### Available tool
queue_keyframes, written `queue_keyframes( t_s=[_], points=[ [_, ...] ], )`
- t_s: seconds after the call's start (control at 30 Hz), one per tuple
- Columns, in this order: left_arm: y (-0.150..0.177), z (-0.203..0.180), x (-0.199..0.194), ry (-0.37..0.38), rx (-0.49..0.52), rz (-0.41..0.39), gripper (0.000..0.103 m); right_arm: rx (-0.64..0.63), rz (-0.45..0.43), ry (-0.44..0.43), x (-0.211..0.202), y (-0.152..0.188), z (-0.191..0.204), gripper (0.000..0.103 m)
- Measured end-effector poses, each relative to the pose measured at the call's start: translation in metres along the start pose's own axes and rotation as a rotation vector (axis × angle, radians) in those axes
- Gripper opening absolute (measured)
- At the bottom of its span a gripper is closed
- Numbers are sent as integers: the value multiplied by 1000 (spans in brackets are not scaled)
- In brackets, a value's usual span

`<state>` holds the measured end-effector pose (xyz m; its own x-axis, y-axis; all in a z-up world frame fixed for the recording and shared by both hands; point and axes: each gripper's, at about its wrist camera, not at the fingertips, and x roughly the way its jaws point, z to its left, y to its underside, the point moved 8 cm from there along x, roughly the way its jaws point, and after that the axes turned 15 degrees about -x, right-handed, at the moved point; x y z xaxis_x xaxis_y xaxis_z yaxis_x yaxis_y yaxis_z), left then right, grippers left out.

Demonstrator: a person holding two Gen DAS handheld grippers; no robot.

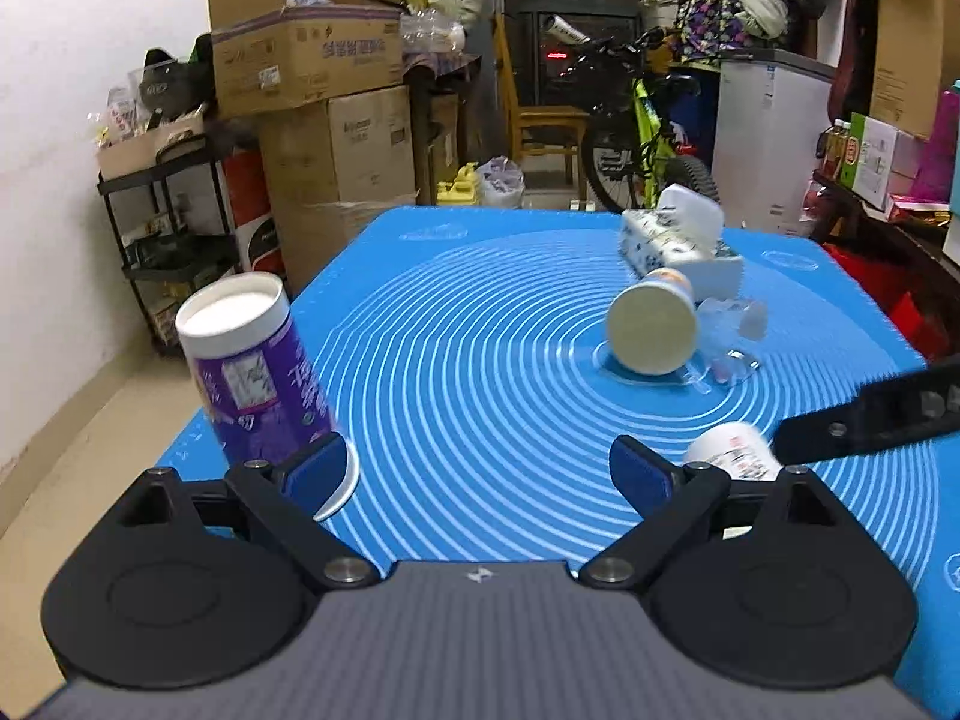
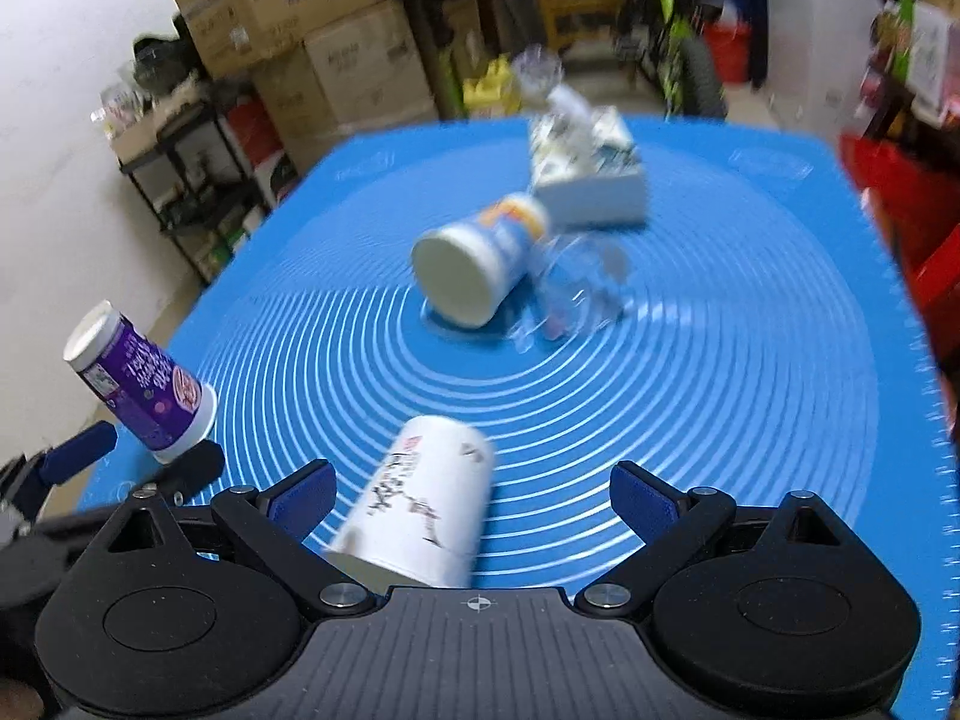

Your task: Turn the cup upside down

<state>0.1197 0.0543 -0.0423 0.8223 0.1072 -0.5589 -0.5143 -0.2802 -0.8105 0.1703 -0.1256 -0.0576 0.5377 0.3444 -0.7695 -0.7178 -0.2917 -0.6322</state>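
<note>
A white cup (image 2: 420, 510) stands mouth-down on the blue mat (image 2: 720, 390), base up, its long axis upright but leaning. It sits between the wide-apart fingers of the right gripper (image 2: 474, 495), untouched. The left gripper (image 1: 477, 471), also spread apart, hovers beside a purple cup (image 1: 258, 372), likewise inverted, left of the white one.

Both tongs hang just above the near edge of the desk (image 1: 480, 276). The left tongs (image 1: 477, 474) are spread wide, holding nothing. The right tongs (image 2: 474, 495) are likewise spread wide, their blue pads (image 2: 645, 504) gripping nothing.
</note>
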Motion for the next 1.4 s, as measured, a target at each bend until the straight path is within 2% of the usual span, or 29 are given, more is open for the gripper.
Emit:
queue_keyframes(
  t_s=[0.27, 0.33, 0.37, 0.43, 0.47, 0.5, 0.57, 0.67, 0.77, 0.87, 0.93, 1.03, 1.17, 1.3, 1.4],
  points=[
    [8, 15, 16, -7, -11, 27, 94, 63, 202, -68, 58, -2, 5, 91],
    [10, 15, 17, -6, -8, 31, 94, 83, 233, -88, 67, 0, 4, 81],
    [10, 15, 18, -4, -7, 32, 94, 87, 246, -93, 70, 1, 5, 81],
    [11, 15, 18, -1, -5, 35, 94, 73, 248, -103, 69, 2, 8, 67],
    [11, 14, 18, -1, -5, 35, 94, 69, 238, -122, 67, 3, 11, 61],
    [11, 14, 18, 0, -5, 35, 94, 72, 227, -144, 66, 3, 13, 62],
    [11, 14, 18, 2, -9, 36, 94, 31, 187, -105, 60, 2, 15, 62],
    [12, 13, 16, 6, -11, 33, 94, -22, 80, -40, 46, 1, 15, 61],
    [12, 11, 15, 2, -6, 26, 94, -39, -83, 41, 28, -4, 7, 61],
    [13, 10, 16, 4, -13, 26, 94, -120, -268, 162, 11, -2, 6, 61],
    [14, 10, 16, 3, -16, 25, 94, -178, -345, 244, 6, 5, 8, 62],
    [16, 9, 16, 4, -15, 28, 94, -222, -412, 302, 2, 12, 7, 62],
    [19, 7, 14, 6, -4, 25, 94, -253, -413, 313, 1, 16, 9, 62],
    [18, 6, 13, 10, -8, 22, 94, -312, -300, 295, 8, 23, 15, 62],
    [18, 5, 12, 13, -10, 21, 94, -313, -257, 268, 15, 25, 18, 62]
  ],
)
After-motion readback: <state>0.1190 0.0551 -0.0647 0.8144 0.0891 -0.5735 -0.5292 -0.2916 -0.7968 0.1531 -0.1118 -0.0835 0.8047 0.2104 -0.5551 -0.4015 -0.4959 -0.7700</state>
